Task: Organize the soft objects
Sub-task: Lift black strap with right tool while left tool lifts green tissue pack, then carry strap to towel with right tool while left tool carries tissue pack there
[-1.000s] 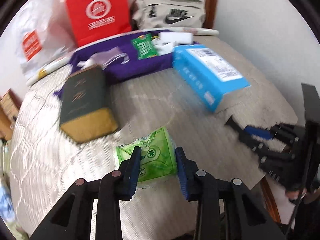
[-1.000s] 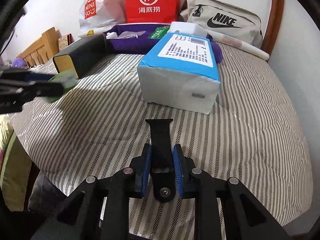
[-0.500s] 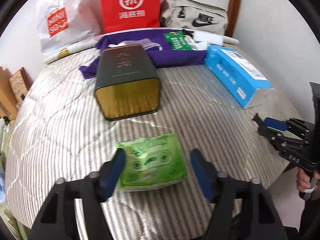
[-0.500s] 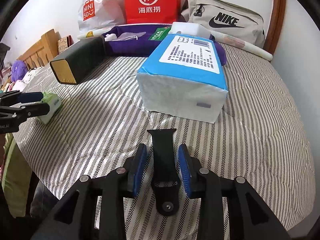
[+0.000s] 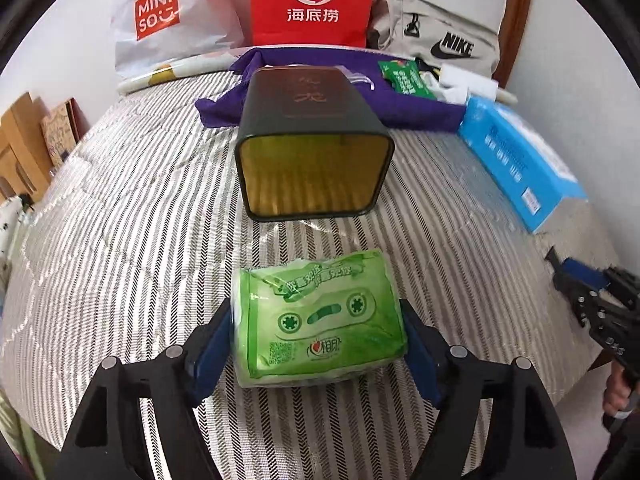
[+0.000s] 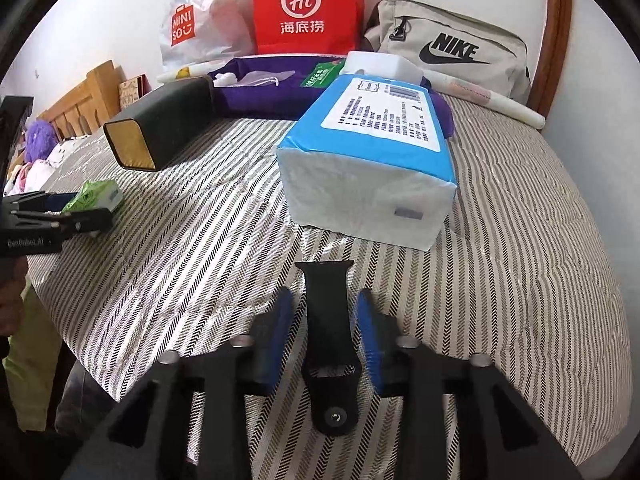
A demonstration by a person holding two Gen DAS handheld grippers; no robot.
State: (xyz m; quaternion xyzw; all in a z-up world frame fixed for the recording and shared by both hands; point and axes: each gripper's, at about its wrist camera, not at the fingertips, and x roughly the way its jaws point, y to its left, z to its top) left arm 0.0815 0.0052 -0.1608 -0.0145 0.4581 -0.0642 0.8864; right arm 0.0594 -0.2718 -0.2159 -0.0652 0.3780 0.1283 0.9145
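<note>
A green tissue pack (image 5: 320, 320) lies on the striped bedcover (image 5: 120, 240), between the blue pads of my left gripper (image 5: 314, 309). Its jaws are opening and a thin gap shows on each side of the pack. From the right wrist view the same pack (image 6: 98, 196) and left gripper (image 6: 60, 216) sit at the left bed edge. A black rubber strap (image 6: 328, 320) lies flat between the jaws of my right gripper (image 6: 323, 298). Those jaws are closing, with the pads still clear of the strap. A big blue tissue pack (image 6: 372, 160) lies just beyond it.
A dark box with a gold open end (image 5: 312, 152) lies on its side mid-bed. Behind it a purple cloth (image 5: 420, 116) carries a small green pack (image 5: 404, 80) and white items. A red paper bag (image 5: 312, 0), a white plastic bag (image 5: 160, 12) and a grey pouch (image 5: 448, 44) line the wall.
The left gripper brought the green pack down onto the bed, rolled level and spread its jaws off it. The right jaws, shut on the strap a second ago, have come apart.
</note>
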